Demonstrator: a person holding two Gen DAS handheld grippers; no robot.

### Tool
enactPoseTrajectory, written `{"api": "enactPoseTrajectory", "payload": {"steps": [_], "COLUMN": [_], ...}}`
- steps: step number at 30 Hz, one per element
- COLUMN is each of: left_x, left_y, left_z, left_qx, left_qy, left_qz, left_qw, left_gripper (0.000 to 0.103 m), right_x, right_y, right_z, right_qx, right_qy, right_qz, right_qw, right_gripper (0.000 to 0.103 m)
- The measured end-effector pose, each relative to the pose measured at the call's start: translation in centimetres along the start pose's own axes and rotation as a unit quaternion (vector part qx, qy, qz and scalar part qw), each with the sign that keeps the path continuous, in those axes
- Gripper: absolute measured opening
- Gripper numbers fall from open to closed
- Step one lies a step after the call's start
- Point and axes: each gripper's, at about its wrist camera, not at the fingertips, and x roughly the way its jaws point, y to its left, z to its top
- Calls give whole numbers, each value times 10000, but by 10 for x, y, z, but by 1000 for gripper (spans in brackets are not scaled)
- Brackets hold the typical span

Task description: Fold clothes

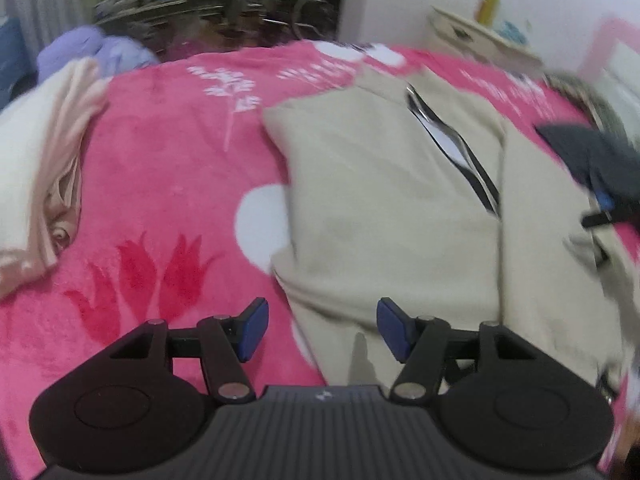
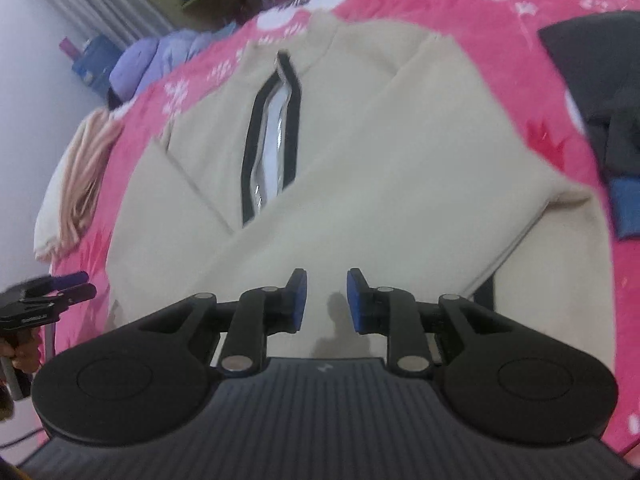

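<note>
Two grippers hang over a beige sweater [image 2: 360, 152] that lies flat on a pink blanket [image 1: 168, 168]. The sweater faces up, its short neck zipper [image 2: 272, 136] parted between black edging, and both sleeves are folded in across the body. The left gripper [image 1: 322, 330] sits above the sweater's near left edge, partly over the blanket, with its blue pads [image 1: 254, 328] spread wide and nothing between them. The right gripper [image 2: 327, 300] is above the lower middle of the sweater, its jaws apart by a narrower gap and also empty; whether either one touches the cloth cannot be told.

In the right wrist view the left gripper shows at the far left edge, beside the blanket. A cream and peach pile of cloth [image 1: 44, 152] lies on the blanket to the left of the sweater, well apart from it. A dark garment [image 2: 600, 92] lies on the blanket to the right. A purple bundle [image 1: 88, 52] sits beyond the far left corner of the blanket.
</note>
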Motion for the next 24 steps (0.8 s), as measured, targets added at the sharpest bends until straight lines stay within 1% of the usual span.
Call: {"api": "enactPoseTrajectory", "payload": {"steps": [1, 2, 5, 6, 8, 10, 15, 20, 24], "left_x": [5, 10, 25, 31, 41, 51, 71, 93, 119], "left_y": [4, 8, 16, 19, 24, 29, 28, 20, 14], "left_z": [3, 7, 21, 25, 34, 44, 72, 108, 144], "left_qx": [-149, -283, -641, -761, -999, -1177, -1032, -743, -525], "left_qy": [-62, -96, -126, -136, -156, -191, -419, -658, -846], "left_qz": [-21, -41, -101, -121, -161, -185, -113, -48, 0], "left_qw": [9999, 9995, 9978, 9969, 9947, 9927, 9937, 9951, 9950], "left_gripper": [61, 61, 61, 61, 61, 61, 61, 62, 63], "right_x": [1, -5, -2, -1, 0, 7, 34, 61, 80], "right_y": [1, -4, -1, 0, 3, 8, 15, 14, 4], "right_z": [4, 6, 27, 34, 47, 64, 105, 140, 173], "right_qx": [2, 1, -80, -129, -306, -482, -779, -1187, -1335], "right_qy": [-31, -47, -123, -161, -273, -384, -535, -628, -769], "right_qz": [-53, -96, -147, -157, -166, -127, 12, -73, -219], "right_qw": [10000, 9999, 9998, 9997, 9990, 9980, 9955, 9909, 9878], "right_gripper": [27, 30, 36, 41, 45, 46, 48, 48, 48]}}
